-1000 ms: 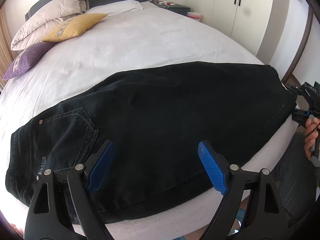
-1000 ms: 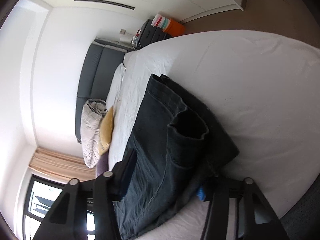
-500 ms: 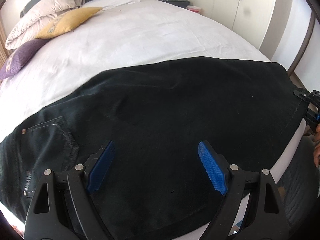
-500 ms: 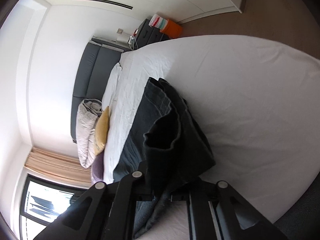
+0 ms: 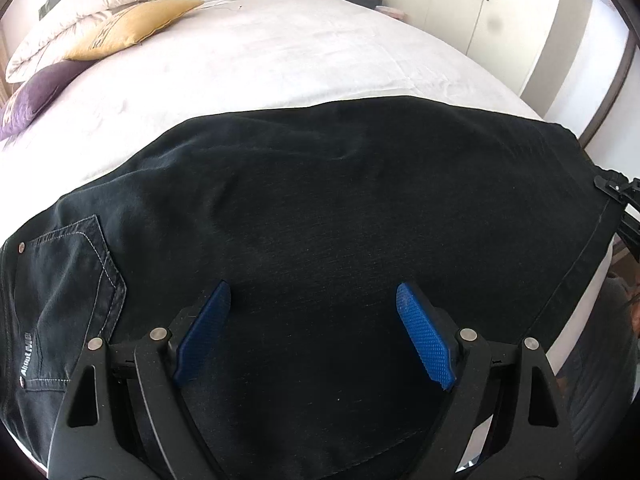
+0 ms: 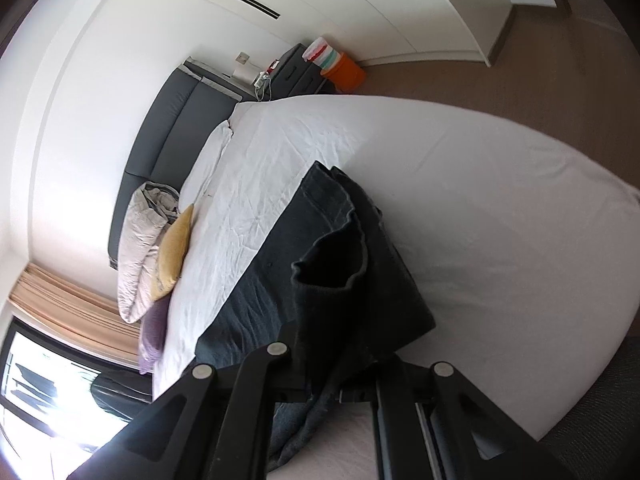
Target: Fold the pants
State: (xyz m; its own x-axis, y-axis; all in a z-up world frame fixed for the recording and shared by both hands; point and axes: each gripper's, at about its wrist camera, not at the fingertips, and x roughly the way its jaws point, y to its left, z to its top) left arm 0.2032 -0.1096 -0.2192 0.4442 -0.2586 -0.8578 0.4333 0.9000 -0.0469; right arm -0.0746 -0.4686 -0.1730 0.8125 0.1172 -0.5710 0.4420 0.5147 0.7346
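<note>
Left gripper point(image 5: 314, 332): jaws wide, empty, poised over the pants point(image 5: 320, 208). Right gripper point(image 6: 326, 390): clamped on the hem end. The pants lie flat along the near edge of the bed point(image 5: 280, 52). Judged heavy, limp denim, unlikely to slip; best gripped at thick hems or waistband.

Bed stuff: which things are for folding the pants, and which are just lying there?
For the job:
pants
left gripper, open above the pants
right gripper, shut on the pants' leg end
bed, under the pants

Just lying about:
yellow cushion
purple cushion
white duvet
orange bin
</note>
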